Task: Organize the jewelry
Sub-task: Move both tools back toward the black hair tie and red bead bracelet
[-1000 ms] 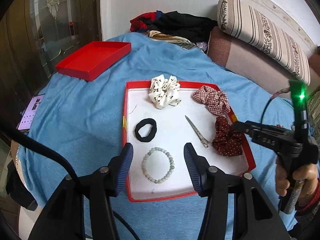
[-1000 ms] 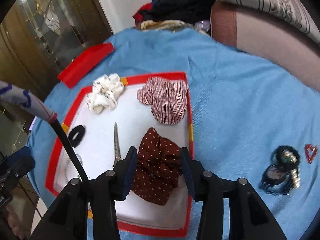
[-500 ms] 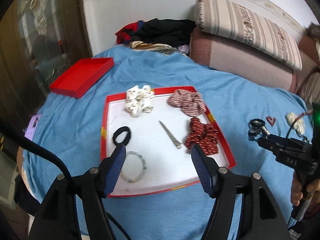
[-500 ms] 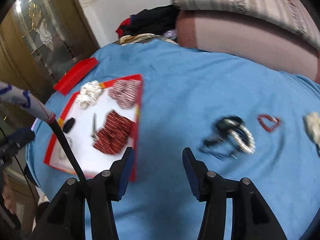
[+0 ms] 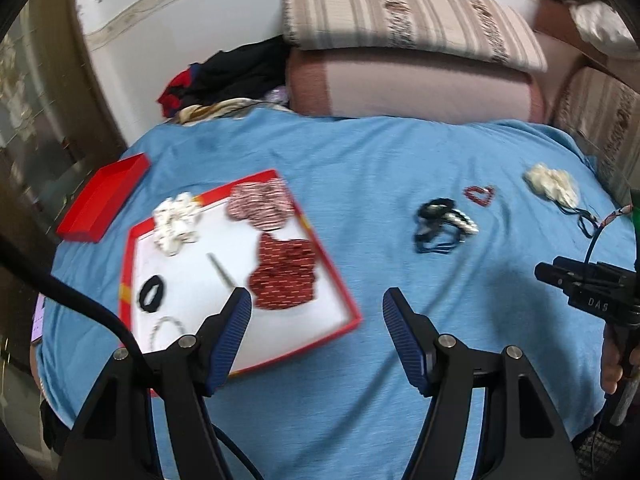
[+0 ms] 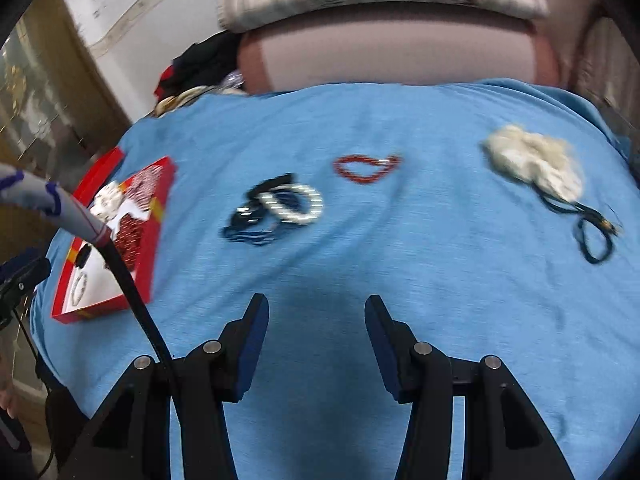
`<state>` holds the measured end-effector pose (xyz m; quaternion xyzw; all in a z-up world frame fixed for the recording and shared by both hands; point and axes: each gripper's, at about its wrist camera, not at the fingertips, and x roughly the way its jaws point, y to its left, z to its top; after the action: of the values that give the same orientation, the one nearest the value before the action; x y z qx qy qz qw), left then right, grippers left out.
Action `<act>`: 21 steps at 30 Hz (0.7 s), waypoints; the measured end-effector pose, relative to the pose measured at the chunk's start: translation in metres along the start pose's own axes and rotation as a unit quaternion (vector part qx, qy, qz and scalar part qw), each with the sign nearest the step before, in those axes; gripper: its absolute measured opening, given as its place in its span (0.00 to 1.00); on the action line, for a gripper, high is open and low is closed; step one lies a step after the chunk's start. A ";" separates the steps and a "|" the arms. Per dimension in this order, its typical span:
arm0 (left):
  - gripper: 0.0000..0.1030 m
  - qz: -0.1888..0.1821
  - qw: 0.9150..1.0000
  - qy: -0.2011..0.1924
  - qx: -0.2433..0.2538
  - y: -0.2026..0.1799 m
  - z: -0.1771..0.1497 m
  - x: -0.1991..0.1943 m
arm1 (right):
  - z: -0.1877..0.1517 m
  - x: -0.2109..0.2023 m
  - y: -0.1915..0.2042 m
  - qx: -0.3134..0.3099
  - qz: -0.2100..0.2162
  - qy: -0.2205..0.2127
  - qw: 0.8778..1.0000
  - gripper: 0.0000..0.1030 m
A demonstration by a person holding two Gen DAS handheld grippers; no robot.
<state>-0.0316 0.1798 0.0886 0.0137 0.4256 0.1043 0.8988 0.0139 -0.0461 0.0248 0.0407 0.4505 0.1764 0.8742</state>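
Item: pearl bracelet, a pale beaded loop tangled with dark hair ties on blue cloth, ahead and left of the right claw, whose jaws stand apart and empty; likely light, limp, slippery, best pinched across one strand.

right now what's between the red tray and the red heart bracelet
A dark tangle of hair ties with a pearl bracelet lies between the tray and heart bracelet, clearest in the right wrist view.

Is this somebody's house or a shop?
Probably a room in a home, not a shop. A blue cloth covers a soft surface, striped cushions lie behind it, and crumpled dark clothes are heaped by the wall.
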 end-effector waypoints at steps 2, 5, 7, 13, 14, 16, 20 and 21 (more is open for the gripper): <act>0.66 -0.008 1.000 0.005 0.005 -0.013 0.001 0.005 | -0.002 -0.004 -0.012 0.007 -0.006 -0.001 1.000 0.53; 0.66 -0.020 1.000 0.015 0.010 -0.030 0.004 0.017 | -0.005 -0.005 -0.029 0.022 -0.014 -0.002 1.000 0.53; 0.66 -0.025 0.999 0.022 0.009 -0.040 0.005 0.023 | -0.005 -0.004 -0.037 0.028 -0.017 -0.003 0.999 0.53; 0.66 -0.060 0.997 0.042 0.004 -0.064 0.013 0.052 | -0.001 0.004 -0.053 0.040 -0.027 -0.001 0.999 0.53; 0.66 -0.064 0.997 0.041 0.006 -0.067 0.016 0.058 | 0.001 0.006 -0.054 0.039 -0.027 -0.001 0.999 0.53; 0.66 -0.064 0.997 0.042 0.012 -0.071 0.024 0.070 | 0.008 0.010 -0.053 0.035 -0.026 -0.003 0.999 0.53; 0.65 -0.090 0.995 0.053 0.006 -0.074 0.045 0.101 | 0.028 0.022 -0.049 0.023 -0.020 -0.013 0.999 0.53; 0.65 -0.098 0.994 0.054 0.004 -0.074 0.049 0.106 | 0.032 0.026 -0.048 0.022 -0.017 -0.014 1.000 0.53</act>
<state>0.0841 0.1313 0.0306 -0.0296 0.4736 0.0149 0.8801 0.0669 -0.0792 0.0127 0.0548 0.4428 0.1506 0.8822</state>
